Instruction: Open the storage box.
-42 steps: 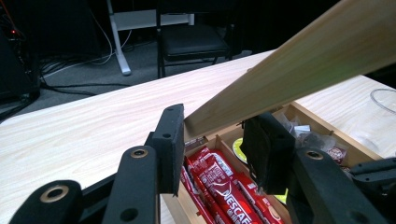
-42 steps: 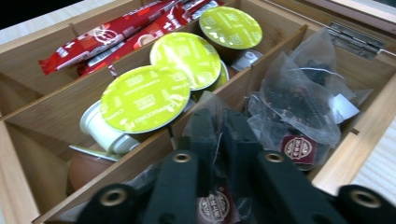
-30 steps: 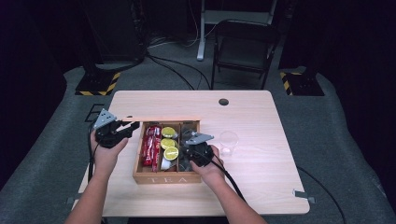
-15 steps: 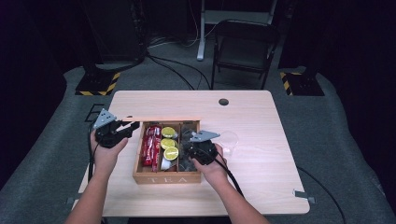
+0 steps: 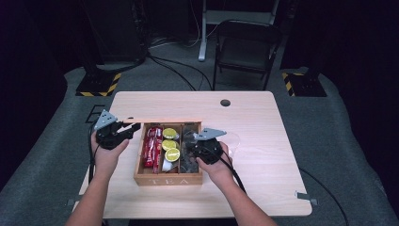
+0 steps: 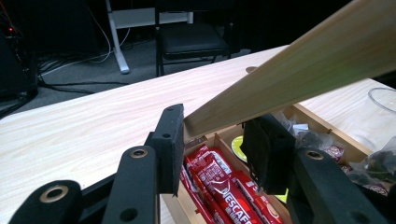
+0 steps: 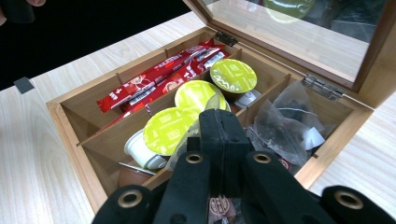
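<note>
Over the wooden tea box (image 5: 168,178) on the table, the left gripper (image 6: 217,135) pinches the raised wooden lid (image 6: 299,70). Up close, the right gripper (image 7: 219,126) is squeezed shut, holding a clear bag of dark tea (image 7: 217,205) above the green-topped pods (image 7: 232,74).

A pale wooden desk (image 5: 263,117) with rounded corners stands on grey carpet, with a small round hole (image 5: 225,102) near its far edge. An open wooden box (image 5: 167,179) marked TEA rests on it toward the near side, left of centre. Just right of the box lies a clear plastic piece (image 5: 235,141), hard to make out.
</note>
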`<state>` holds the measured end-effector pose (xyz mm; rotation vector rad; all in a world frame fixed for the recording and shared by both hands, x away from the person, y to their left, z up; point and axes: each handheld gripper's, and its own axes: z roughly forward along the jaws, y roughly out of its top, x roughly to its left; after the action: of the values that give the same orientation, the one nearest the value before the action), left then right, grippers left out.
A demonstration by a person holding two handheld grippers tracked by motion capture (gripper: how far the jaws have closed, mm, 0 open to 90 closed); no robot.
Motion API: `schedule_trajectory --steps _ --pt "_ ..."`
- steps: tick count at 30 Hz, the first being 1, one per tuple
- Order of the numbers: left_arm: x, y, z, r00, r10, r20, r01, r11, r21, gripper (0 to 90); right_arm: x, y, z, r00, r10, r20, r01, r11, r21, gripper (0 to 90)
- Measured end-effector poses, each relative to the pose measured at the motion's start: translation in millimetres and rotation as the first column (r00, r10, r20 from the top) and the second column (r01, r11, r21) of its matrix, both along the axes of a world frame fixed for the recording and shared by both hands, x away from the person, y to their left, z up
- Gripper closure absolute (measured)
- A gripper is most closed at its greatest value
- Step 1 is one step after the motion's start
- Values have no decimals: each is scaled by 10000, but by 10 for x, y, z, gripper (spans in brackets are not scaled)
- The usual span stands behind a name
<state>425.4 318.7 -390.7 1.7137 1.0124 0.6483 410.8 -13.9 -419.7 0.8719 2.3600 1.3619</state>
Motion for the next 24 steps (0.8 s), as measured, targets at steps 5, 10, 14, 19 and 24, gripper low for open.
schedule_trajectory --steps 5,10,14,19,24 --pt "2 2 1 10000 -11 -12 11 10000 -10 587 -18 -82 52 10000 -93 -8 93 10000 -36 900" --pt "0 1 2 10000 -11 -22 11 10000 2 587 -21 -207 109 9996 -288 81 288 9996 -73 900" --pt "-1 -1 1 10000 -2 -18 2 10000 9 586 -31 -311 157 9987 -486 115 488 9988 -101 900" --pt "-1 -1 1 10000 -2 -24 2 10000 14 586 -35 -452 200 9969 -767 181 770 9969 -164 900" --pt "-2 -1 1 10000 -1 -22 1 10000 15 587 -30 -581 243 9949 -982 213 985 9951 -111 900"
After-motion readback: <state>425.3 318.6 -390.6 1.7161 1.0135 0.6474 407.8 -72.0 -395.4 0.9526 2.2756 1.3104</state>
